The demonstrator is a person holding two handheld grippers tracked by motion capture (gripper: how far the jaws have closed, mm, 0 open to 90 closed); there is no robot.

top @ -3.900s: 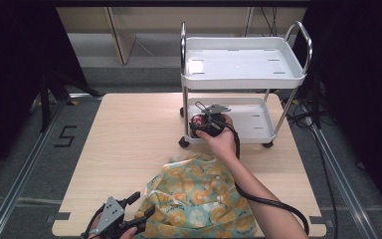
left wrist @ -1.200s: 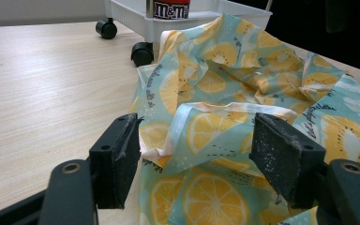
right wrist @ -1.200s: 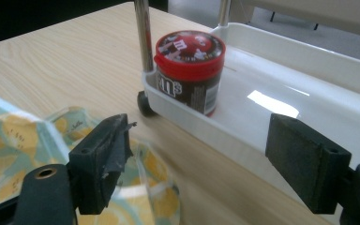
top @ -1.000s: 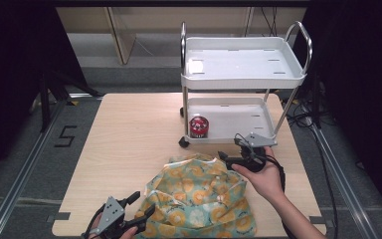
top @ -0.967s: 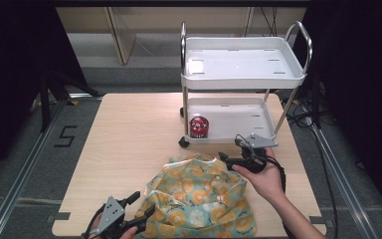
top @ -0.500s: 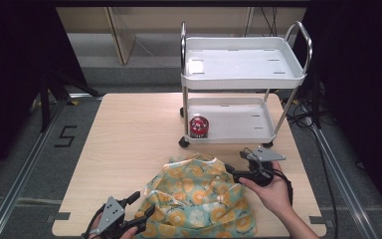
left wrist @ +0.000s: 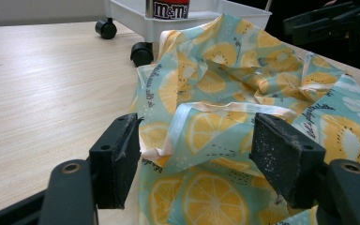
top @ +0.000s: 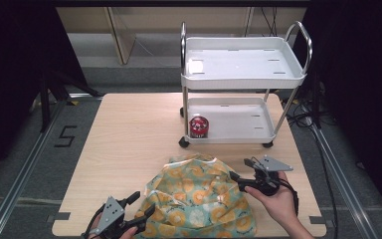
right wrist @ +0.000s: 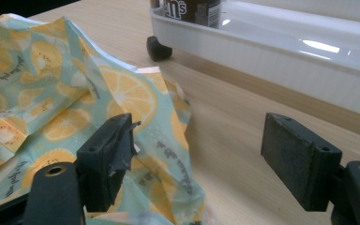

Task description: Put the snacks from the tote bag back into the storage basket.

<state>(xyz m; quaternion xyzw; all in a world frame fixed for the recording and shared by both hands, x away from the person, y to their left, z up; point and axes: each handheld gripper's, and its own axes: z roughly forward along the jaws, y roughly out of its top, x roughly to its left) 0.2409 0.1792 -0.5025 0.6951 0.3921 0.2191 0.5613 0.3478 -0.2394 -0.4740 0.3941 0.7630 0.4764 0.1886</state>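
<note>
Your right hand-held gripper sits at the right edge of the lemon-print bag, which lies crumpled on the near part of the tabletop. Its jaws are spread wide with nothing between them, and the bag lies to its left, on the side of its left jaw, with bare wood under the other. Your left hand-held gripper is at the bag's near left corner, also wide open; a pale folded hem lies in the gap between its pads, not yet pinched. That makes the left the better placed for a grasp. The right gripper view shows the bag's edge lying loose just beside the cart, while the high view shows the red can on the cart's lower shelf.
</note>
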